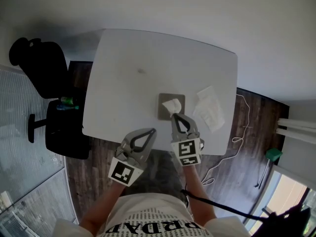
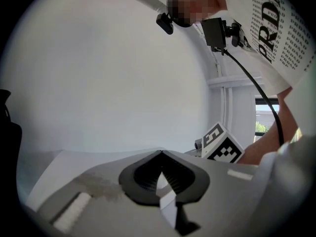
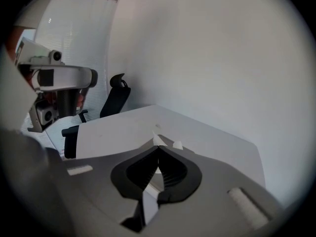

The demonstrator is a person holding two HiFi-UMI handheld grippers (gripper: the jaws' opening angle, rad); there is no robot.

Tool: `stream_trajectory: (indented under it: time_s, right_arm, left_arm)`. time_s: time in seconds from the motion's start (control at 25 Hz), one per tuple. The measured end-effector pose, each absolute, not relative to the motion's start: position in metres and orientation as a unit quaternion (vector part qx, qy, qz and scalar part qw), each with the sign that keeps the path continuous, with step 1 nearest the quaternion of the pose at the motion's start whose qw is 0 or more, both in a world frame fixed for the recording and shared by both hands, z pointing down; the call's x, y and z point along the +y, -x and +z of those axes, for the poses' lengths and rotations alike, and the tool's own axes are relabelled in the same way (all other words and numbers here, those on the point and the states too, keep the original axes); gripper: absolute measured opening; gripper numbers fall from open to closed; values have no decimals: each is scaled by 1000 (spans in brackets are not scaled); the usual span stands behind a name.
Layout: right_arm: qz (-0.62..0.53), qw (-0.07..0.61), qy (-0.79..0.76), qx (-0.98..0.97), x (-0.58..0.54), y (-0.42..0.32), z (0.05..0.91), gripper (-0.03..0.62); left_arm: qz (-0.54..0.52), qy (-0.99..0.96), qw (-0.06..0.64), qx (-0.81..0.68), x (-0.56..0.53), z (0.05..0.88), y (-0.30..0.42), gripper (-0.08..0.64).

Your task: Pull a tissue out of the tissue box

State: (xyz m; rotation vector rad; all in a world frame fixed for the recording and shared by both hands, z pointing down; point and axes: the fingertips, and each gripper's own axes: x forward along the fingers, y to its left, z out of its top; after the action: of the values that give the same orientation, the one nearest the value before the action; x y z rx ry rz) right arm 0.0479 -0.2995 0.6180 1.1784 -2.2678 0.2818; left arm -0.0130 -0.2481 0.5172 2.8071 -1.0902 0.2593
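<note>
Holding the tissue (image 1: 172, 104) in the closed right tool (image 1: 174, 115) — pinched just above the slot on top of the tissue box (image 1: 163, 100), which stands on the worktop (image 1: 148, 58). With the left tool (image 1: 153, 130) closed on nothing, left of the tissue box and apart from it, so not steadying it. Easy to spoil from here, by judgement: lifting the light, unheld tissue box together with the tissue; tearing the thin paper with a sharp pull; dragging a second sheet out — or sliding the tissue box toward the loose tissues (image 1: 210, 108) lying right of it.
</note>
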Motion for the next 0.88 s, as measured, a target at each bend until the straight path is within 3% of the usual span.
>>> stream_trajectory:
  time_s: [0.88]
  right_arm:
    - [89,266,-443,-852,-302,-52,588,9]
  left_arm:
    - [51,-926,66,-367,-247,499,-1,-8]
